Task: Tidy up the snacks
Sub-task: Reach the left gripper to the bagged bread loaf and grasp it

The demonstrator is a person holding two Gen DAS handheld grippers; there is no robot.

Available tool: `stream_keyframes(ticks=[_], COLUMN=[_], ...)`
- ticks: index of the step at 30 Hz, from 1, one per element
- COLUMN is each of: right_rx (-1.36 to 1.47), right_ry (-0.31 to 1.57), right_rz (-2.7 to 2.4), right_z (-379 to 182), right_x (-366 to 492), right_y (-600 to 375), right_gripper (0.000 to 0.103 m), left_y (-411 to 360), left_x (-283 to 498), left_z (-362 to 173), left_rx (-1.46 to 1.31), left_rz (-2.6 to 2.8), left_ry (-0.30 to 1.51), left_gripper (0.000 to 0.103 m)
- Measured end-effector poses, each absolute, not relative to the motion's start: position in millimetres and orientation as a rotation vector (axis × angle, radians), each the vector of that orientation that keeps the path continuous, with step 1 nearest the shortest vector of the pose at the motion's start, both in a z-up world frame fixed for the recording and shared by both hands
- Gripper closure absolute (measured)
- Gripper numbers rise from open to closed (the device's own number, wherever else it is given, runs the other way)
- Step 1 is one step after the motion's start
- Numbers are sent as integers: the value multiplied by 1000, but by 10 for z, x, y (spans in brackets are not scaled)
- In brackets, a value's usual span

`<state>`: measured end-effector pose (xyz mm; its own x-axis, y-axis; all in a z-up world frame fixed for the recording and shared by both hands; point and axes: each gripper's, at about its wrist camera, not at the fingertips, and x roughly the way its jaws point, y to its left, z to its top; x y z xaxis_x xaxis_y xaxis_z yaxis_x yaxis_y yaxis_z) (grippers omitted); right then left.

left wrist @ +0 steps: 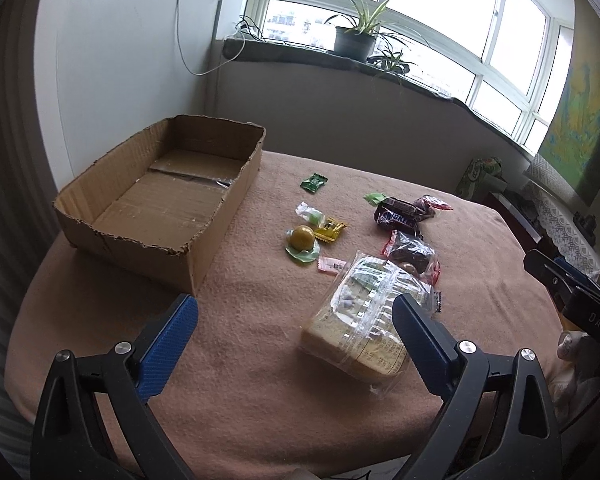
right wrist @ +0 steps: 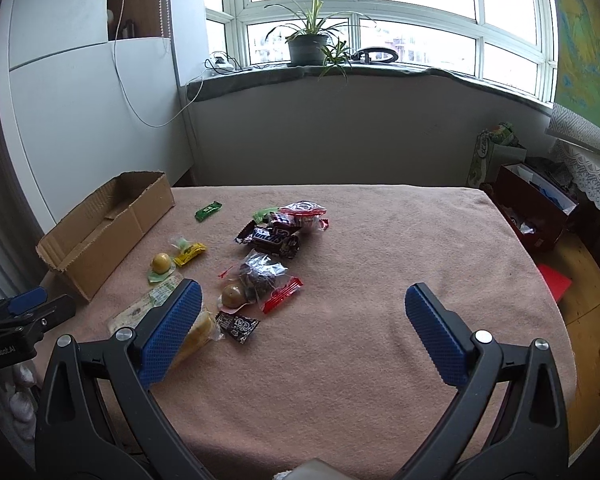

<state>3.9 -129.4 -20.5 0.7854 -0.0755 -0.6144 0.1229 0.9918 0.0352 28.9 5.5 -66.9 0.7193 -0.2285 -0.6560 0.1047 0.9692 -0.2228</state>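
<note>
The left gripper [left wrist: 296,316] has its two blue, cross-hatched rubber pads spread wide, holding nothing, hovering over a pink fuzzy blanket [left wrist: 260,380] that covers the table. Its right pad overlaps the near edge of a clear crinkled plastic bread pack [left wrist: 360,328], a squarish pale loaf slice inside; whether they touch cannot be told. The right gripper [right wrist: 304,300] is likewise spread wide and empty above bare blanket, to the right of the bread pack.

Beyond the bread pack lies a loose cluster of snacks: a round yellow ball candy [left wrist: 302,238] on a green wrapper, a small yellow sachet [left wrist: 331,230] just beside it, a dark cake in a clear, red-edged wrapper [left wrist: 414,254], and a glossy brown chocolate bar [left wrist: 398,216]. A flat green packet [left wrist: 313,182] lies apart, farther back.

Left of the bread pack stands an open cardboard box [left wrist: 204,248], shallow and rectangular, with ragged torn edges, nothing visible inside.
</note>
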Motion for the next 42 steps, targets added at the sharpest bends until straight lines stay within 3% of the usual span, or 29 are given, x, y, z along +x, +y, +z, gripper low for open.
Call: stream_keyframes(ticks=[9, 17, 19, 21, 28, 32, 37, 42], right_rx=[209, 341, 356, 371, 443, 479, 503, 506], right_ry=[762, 874, 899, 919, 963, 984, 1001, 1007], right_rz=[80, 209, 228, 247, 275, 286, 300, 309], right_z=[-436, -694, -744, -784, -898, -948, -996, -1006], right_x=[137, 243, 259, 270, 307, 346, 392, 399], right_y=[-1247, -1211, -1197, -1192, -1238, -1255, -1274, -1264], right_gripper=[0, 14, 25, 29, 42, 44, 58, 60], left_y=[107, 16, -15, -38, -123, -218, -403, -426], left_x=[441, 606, 637, 651, 553, 471, 363, 370], left_z=[-837, -1009, -1071, -1127, -1105, -1102, -1070, -1023], left_rx=[-273, -311, -319, -341, -315, -293, -209, -176], left_rz=[-258, -326, -341, -368, -420, -459, -495, -491], left_ry=[821, 887, 907, 929, 940, 954, 950, 938], left_gripper=[21, 33, 33, 37, 37, 37, 37, 42])
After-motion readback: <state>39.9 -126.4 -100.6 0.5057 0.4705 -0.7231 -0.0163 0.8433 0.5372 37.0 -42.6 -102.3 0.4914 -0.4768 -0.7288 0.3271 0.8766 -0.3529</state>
